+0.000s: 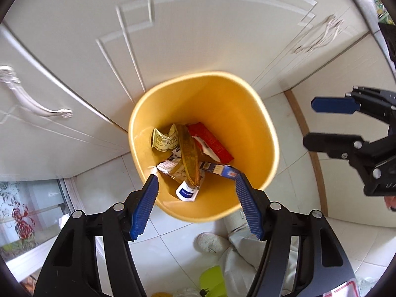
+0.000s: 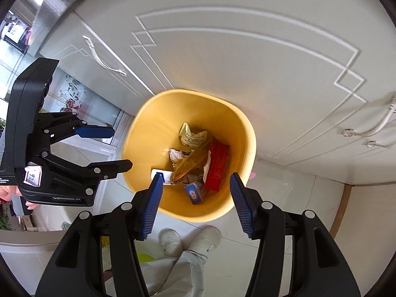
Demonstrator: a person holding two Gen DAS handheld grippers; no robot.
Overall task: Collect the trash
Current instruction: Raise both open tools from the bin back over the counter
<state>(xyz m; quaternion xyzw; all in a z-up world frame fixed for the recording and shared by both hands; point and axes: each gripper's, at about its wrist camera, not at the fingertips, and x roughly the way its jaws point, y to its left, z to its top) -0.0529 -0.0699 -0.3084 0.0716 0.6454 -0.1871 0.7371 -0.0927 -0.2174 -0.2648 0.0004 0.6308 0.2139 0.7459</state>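
A yellow trash bin (image 1: 262, 133) stands on the tiled floor by white cabinet doors; it also shows in the right wrist view (image 2: 146, 133). Inside lie a red packet (image 1: 212, 143), a crumpled yellow-white wrapper (image 1: 164, 139), a brownish clear wrapper (image 1: 189, 158), a blue box (image 1: 222, 169) and a white-blue packet (image 1: 186, 193). My left gripper (image 1: 196, 179) is open and empty above the bin's near rim. My right gripper (image 2: 196, 177) is open and empty above the bin too. Each gripper shows in the other's view, right (image 1: 311, 121) and left (image 2: 121, 148).
White cabinet doors (image 1: 198, 24) with metal handles (image 1: 37, 106) stand behind the bin. The person's legs and white shoes (image 2: 190, 241) are on the tiled floor below the grippers. A green object (image 1: 212, 279) lies on the floor. A glass panel (image 1: 27, 212) with a flower pattern is at left.
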